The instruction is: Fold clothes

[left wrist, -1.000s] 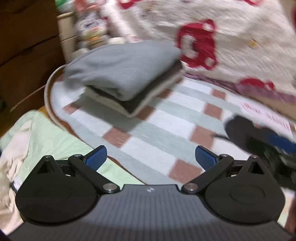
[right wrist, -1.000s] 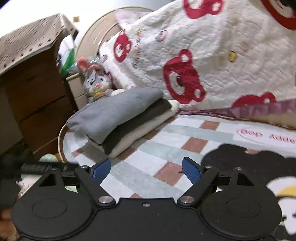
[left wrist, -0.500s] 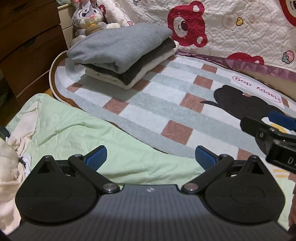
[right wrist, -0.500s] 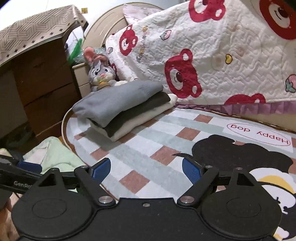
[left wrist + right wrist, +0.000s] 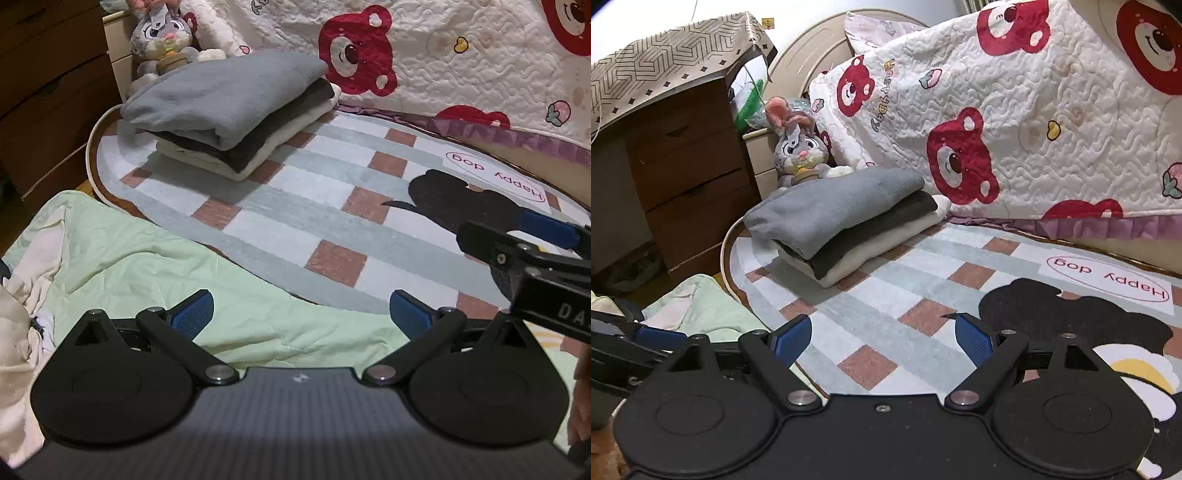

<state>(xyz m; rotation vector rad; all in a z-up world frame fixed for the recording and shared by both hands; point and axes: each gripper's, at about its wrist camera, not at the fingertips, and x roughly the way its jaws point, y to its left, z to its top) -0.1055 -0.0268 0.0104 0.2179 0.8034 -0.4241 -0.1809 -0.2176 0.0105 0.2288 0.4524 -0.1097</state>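
A neat stack of folded clothes (image 5: 229, 110) (image 5: 842, 218), grey on top, then dark, then cream, rests at the far left of a round checked rug (image 5: 306, 206) (image 5: 886, 291). A crumpled pale green garment (image 5: 155, 273) (image 5: 701, 310) lies over the rug's near left edge. My left gripper (image 5: 300, 314) hovers open just above that green cloth, holding nothing. My right gripper (image 5: 882, 334) is open over the rug, empty; it also shows at the right of the left wrist view as the right gripper (image 5: 524, 243).
A quilt with red bears (image 5: 1015, 110) hangs down behind the rug. A grey plush rabbit (image 5: 798, 151) sits behind the stack, beside a brown drawer chest (image 5: 683, 173). More cream cloth (image 5: 14, 325) lies at the far left.
Both grippers drew back from the folded stack toward me. The left one swung down over the green garment, which now fills its foreground. Both stayed open.
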